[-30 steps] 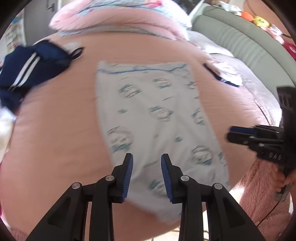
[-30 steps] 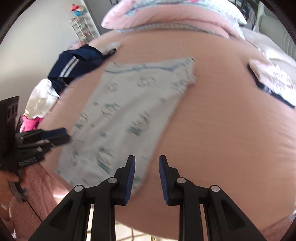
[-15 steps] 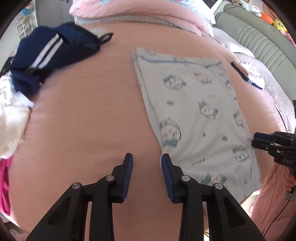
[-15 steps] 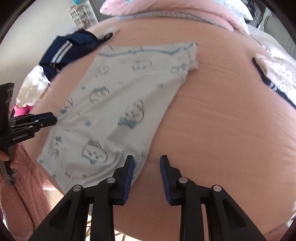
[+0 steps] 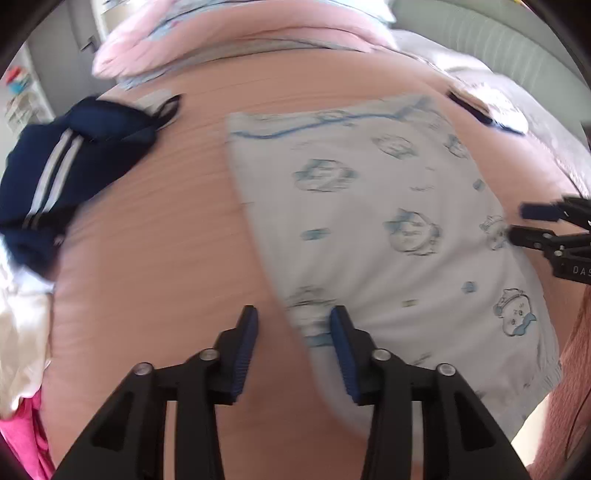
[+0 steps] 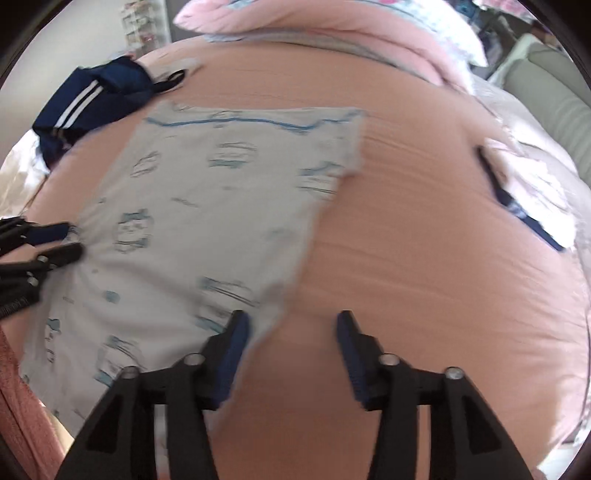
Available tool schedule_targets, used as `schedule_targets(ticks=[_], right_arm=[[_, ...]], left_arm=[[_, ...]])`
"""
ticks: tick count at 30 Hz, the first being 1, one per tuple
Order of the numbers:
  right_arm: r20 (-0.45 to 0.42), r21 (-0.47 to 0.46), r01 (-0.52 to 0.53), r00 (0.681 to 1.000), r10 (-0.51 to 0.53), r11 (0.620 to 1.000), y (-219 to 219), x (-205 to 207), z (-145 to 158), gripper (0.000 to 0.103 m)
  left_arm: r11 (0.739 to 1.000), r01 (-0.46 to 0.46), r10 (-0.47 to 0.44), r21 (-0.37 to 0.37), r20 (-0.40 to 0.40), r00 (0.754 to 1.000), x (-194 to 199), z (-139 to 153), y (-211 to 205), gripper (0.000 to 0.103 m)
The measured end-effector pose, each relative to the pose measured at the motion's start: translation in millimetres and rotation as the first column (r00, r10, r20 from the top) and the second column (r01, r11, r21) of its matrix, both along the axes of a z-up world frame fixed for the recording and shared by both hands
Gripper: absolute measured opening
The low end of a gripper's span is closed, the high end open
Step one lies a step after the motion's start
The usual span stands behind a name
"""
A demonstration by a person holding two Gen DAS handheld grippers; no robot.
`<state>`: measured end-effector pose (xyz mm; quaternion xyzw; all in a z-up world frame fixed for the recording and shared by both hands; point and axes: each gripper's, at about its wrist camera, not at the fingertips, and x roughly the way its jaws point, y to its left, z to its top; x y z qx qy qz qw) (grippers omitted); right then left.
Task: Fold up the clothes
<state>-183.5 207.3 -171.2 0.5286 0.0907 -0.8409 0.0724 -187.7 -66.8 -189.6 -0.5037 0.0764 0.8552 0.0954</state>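
Note:
A pale blue garment with cartoon prints [image 5: 388, 221] lies flat on the pink bed [image 5: 155, 258]; it also shows in the right wrist view [image 6: 207, 221]. My left gripper [image 5: 293, 332] is open, low over the garment's left edge near its lower part. My right gripper [image 6: 291, 339] is open wide, over the garment's right edge near its lower corner. Each gripper shows in the other's view: the right gripper [image 5: 532, 221] at the right, the left gripper [image 6: 55, 242] at the left.
A navy garment with white stripes [image 5: 62, 166] lies at the bed's far left. A white and pink pile [image 5: 18, 350] sits at the left edge. A folded white item with a dark trim [image 6: 524, 195] lies at the right. Pink pillows [image 6: 332, 26] are at the back.
Both grippers have moved in toward the garment's side edges and their jaws have opened wider. The garment has not moved.

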Motion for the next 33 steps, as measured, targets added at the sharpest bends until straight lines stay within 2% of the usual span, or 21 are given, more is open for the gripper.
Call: schedule_targets(ticks=[1, 3, 6, 8, 11, 13, 14, 16, 18, 20, 21, 22, 24, 27, 30, 32, 33], right_arm=[[0.007, 0.006, 0.018, 1.000, -0.018, 1.000, 8.3, 0.5, 2.1, 0.049], [-0.010, -0.057, 0.021, 1.000, -0.022, 0.998, 13.3, -0.8, 14.0, 0.049], [-0.053, -0.181, -0.008, 0.999, -0.002, 0.983, -4.3, -9.3, 30.2, 0.050], [-0.061, -0.229, -0.054, 0.997, 0.041, 0.972, -27.2, -19.0, 32.3, 0.051], [-0.041, -0.201, -0.126, 0.992, 0.121, 0.971, -61.1, -30.8, 17.6, 0.051], [0.002, -0.150, -0.144, 0.989, 0.146, 0.978, -70.0, -35.9, -2.0, 0.051], [0.015, -0.131, -0.141, 0.989, 0.144, 0.981, -69.4, -39.5, -9.5, 0.049], [0.004, -0.130, -0.127, 0.992, 0.129, 0.983, -56.4, -38.0, -10.6, 0.048], [-0.007, -0.122, -0.103, 0.995, 0.102, 0.987, -40.1, -35.9, -8.1, 0.048], [-0.005, -0.062, -0.055, 0.998, 0.055, 0.997, -24.7, -37.1, -6.2, 0.048], [0.002, -0.075, -0.038, 0.999, 0.038, 0.996, -16.6, -40.9, -3.4, 0.048], [0.009, -0.116, -0.023, 1.000, 0.025, 0.993, -10.2, -42.3, -0.6, 0.048], [0.013, -0.152, 0.003, 1.000, -0.001, 0.988, -7.8, -46.3, 2.8, 0.048], [0.011, -0.184, -0.039, 0.999, 0.042, 0.982, -30.1, -50.9, 8.8, 0.049], [0.019, -0.199, -0.084, 0.996, 0.089, 0.976, -60.1, -61.1, 9.3, 0.050], [0.029, -0.180, -0.071, 0.997, 0.077, 0.981, -71.5, -73.3, 6.0, 0.050], [0.033, -0.170, -0.056, 0.997, 0.063, 0.984, -74.8, -79.6, 4.3, 0.050]], left_arm=[[0.999, -0.035, 0.035, 0.004, -0.004, 0.999, -2.3, 3.2, -11.3, 0.039], [0.997, -0.056, 0.058, 0.056, -0.028, 0.998, -5.0, 12.8, -19.0, 0.038], [0.983, 0.020, -0.009, 0.184, -0.063, 0.998, -7.0, 24.7, 0.9, 0.039], [0.976, 0.106, -0.091, 0.192, -0.086, 0.992, -10.5, 23.8, 26.4, 0.039], [0.978, 0.164, -0.154, 0.132, -0.083, 0.985, -23.0, 10.5, 52.6, 0.039], [0.992, 0.121, -0.120, 0.039, -0.048, 0.992, -35.6, -2.9, 50.2, 0.039], [0.995, 0.097, -0.096, 0.019, -0.034, 0.995, -40.2, -7.6, 44.3, 0.041], [0.998, 0.030, -0.029, 0.055, -0.020, 0.999, -43.3, -8.0, 16.9, 0.044], [1.000, -0.026, 0.026, 0.015, -0.017, 1.000, -43.5, -7.3, -5.5, 0.051], [0.998, -0.064, 0.064, 0.004, -0.020, 0.998, -45.1, -5.2, -19.9, 0.051], [0.996, -0.084, 0.084, 0.000, -0.022, 0.996, -46.1, -4.1, -26.4, 0.051], [0.995, -0.098, 0.099, 0.022, -0.024, 0.995, -47.3, -2.5, -31.8, 0.051], [0.985, -0.106, 0.111, 0.137, -0.029, 0.993, -50.9, 2.5, -37.5, 0.051], [0.959, -0.091, 0.108, 0.268, -0.047, 0.993, -62.8, 9.3, -34.6, 0.051], [0.965, -0.051, 0.072, 0.257, -0.075, 0.995, -85.7, 10.4, -21.2, 0.046], [0.964, -0.035, 0.054, 0.264, -0.066, 0.996, -100.2, 9.1, -17.1, 0.037], [0.963, -0.033, 0.050, 0.267, -0.059, 0.997, -106.4, 8.3, -16.3, 0.036]])
